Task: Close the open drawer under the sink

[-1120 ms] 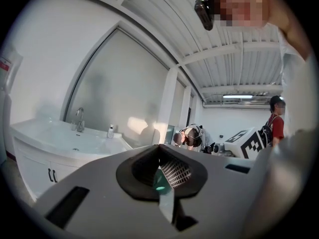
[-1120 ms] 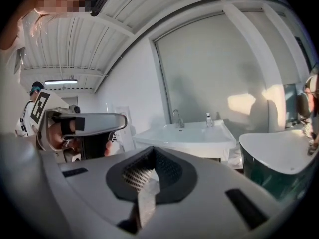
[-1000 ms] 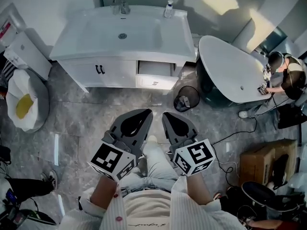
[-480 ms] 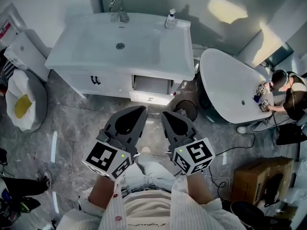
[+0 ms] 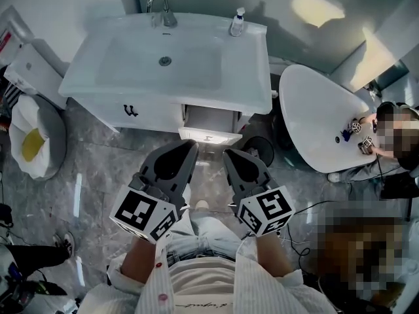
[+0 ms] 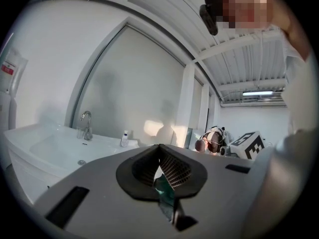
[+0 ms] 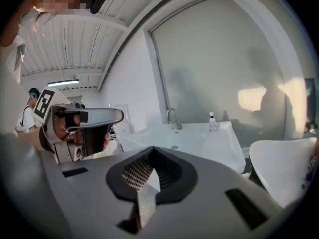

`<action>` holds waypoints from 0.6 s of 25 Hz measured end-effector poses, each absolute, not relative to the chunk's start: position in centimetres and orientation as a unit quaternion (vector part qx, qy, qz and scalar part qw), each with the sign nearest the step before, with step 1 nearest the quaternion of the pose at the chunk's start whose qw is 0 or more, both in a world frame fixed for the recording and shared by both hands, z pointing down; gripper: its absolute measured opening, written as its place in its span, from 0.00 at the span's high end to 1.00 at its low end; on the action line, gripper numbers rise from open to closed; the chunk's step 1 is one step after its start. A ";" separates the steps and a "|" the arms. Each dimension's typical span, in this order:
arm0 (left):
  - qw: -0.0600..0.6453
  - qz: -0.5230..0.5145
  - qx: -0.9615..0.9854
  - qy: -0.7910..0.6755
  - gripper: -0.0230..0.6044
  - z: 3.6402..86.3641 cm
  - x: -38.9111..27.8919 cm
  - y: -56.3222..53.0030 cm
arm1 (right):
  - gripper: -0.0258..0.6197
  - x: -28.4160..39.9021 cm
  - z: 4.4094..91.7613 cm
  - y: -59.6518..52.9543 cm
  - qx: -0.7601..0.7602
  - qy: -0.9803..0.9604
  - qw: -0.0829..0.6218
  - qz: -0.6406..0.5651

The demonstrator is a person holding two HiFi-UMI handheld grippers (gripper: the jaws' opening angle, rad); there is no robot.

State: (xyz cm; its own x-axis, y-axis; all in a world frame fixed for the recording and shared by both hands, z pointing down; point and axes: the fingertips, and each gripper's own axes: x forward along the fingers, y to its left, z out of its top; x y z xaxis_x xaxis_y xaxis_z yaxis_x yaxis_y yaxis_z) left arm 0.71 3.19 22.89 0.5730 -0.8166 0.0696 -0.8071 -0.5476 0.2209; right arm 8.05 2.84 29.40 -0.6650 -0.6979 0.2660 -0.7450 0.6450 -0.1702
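Observation:
The white vanity with its sink [image 5: 163, 64] stands ahead of me. Its right-hand drawer [image 5: 209, 136] is pulled out, the white front panel sticking forward below the counter. The left cabinet door [image 5: 134, 110] with dark handles is flush. My left gripper [image 5: 186, 148] and right gripper [image 5: 234, 156] are held side by side, a short way in front of the drawer and not touching it. Both are shut and hold nothing. The left gripper view shows its jaws [image 6: 160, 148] meeting below the sink top [image 6: 55, 148]; the right gripper view shows the same [image 7: 149, 152]. Neither gripper view shows the drawer.
A faucet [image 5: 159, 5] and a soap bottle [image 5: 238, 21] stand on the counter. A black waste bin [image 5: 258, 150] sits right of the drawer, next to a white bathtub [image 5: 321, 116]. A toilet [image 5: 33, 136] stands at the left. A person works by the bathtub's far side.
I have stepped closer to the vanity, so the drawer now lies just beyond the gripper tips. Both grippers stay shut, and the drawer is still pulled out.

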 end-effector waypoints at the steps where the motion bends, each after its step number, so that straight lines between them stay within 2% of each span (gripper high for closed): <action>1: 0.114 -0.020 0.882 -0.458 0.94 22.8 0.5 2.4 | 0.95 7.8 29.4 2.1 0.403 -0.901 0.087 0.133; 15: 0.107 -0.015 0.916 -0.387 0.94 21.5 -3.1 -11.7 | 0.95 4.4 29.0 -10.9 0.474 -0.864 0.087 0.143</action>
State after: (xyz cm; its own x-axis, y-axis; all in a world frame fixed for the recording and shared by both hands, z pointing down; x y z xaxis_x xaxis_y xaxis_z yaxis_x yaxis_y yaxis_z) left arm -3.13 -11.67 21.47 0.7000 -0.7121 0.0551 -0.7055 -0.6774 0.2084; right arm 4.42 -10.94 29.04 -0.5350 -0.7953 0.2852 -0.8447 0.5091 -0.1650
